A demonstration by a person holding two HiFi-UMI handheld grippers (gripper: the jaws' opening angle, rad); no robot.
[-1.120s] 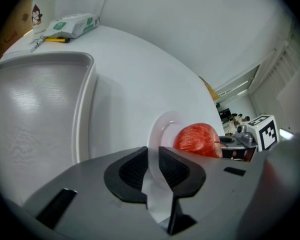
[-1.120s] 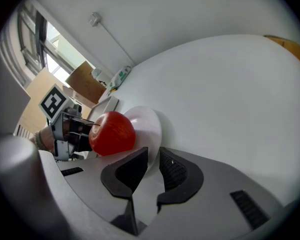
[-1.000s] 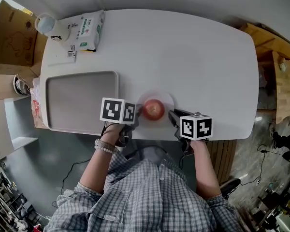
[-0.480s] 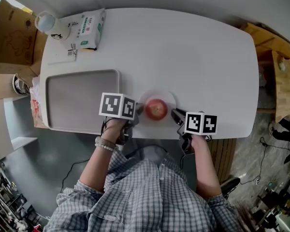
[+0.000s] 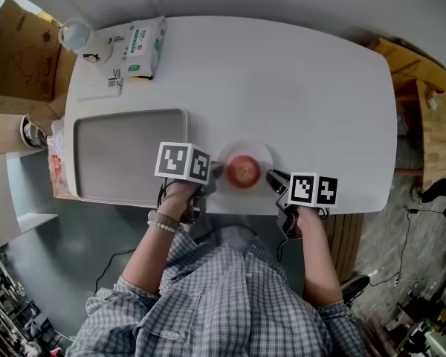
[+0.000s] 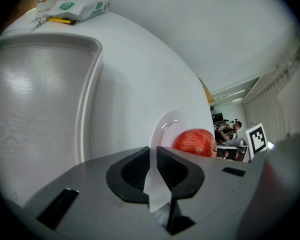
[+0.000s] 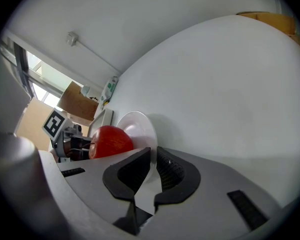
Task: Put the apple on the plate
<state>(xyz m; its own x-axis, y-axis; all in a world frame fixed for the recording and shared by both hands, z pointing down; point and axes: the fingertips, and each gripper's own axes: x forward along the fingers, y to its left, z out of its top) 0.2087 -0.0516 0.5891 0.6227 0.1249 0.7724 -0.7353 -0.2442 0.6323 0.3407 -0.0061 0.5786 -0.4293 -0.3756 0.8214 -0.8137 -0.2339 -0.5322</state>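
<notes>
A red apple (image 5: 243, 172) rests on a small white plate (image 5: 262, 153) near the table's front edge. My left gripper (image 5: 214, 171) sits just left of the plate, pointing at the apple, jaws shut with nothing between them. In the left gripper view the apple (image 6: 194, 141) and the plate (image 6: 166, 129) show just beyond the left gripper (image 6: 153, 151). My right gripper (image 5: 271, 178) is just right of the plate, also shut and empty. The right gripper view has the apple (image 7: 110, 140) on the plate (image 7: 140, 124) ahead and left of the right gripper (image 7: 153, 151).
A grey tray (image 5: 126, 155) lies to the left of the plate. A green-and-white packet (image 5: 137, 44) and a white cup (image 5: 78, 39) sit at the far left corner. A cardboard box (image 5: 15, 50) stands off the table's left side. The table's front edge runs just under both grippers.
The apple stays on the plate. The right gripper's marker cube has turned a little and shifted slightly right. The left gripper keeps about the same place.
</notes>
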